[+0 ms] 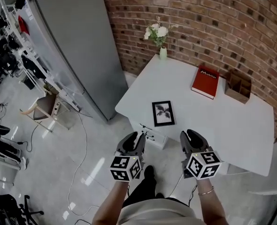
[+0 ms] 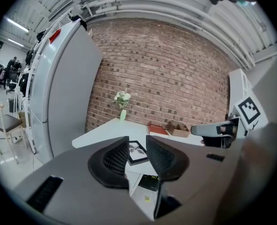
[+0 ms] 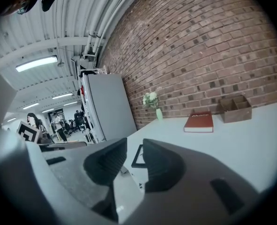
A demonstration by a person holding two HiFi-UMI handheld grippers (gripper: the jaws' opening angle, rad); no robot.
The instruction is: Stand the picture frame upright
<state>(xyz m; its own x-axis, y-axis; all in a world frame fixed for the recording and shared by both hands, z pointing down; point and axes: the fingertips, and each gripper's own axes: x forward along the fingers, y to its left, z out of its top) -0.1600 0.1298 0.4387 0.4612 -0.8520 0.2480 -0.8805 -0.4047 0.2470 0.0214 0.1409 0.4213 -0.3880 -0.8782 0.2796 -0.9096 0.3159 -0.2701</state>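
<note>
Near the front edge of the table (image 1: 223, 125), the picture frame (image 1: 163, 113) is lying flat. Left gripper (image 1: 134, 139) and right gripper (image 1: 190, 137) are hovering short of it, jaws parted, holding nothing. I'm thinking a clumsy nudge could slide it off.

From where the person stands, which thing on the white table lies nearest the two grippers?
The black picture frame, lying flat and closest to the person. The red book, the wooden box and the flower vase all sit farther back.
</note>
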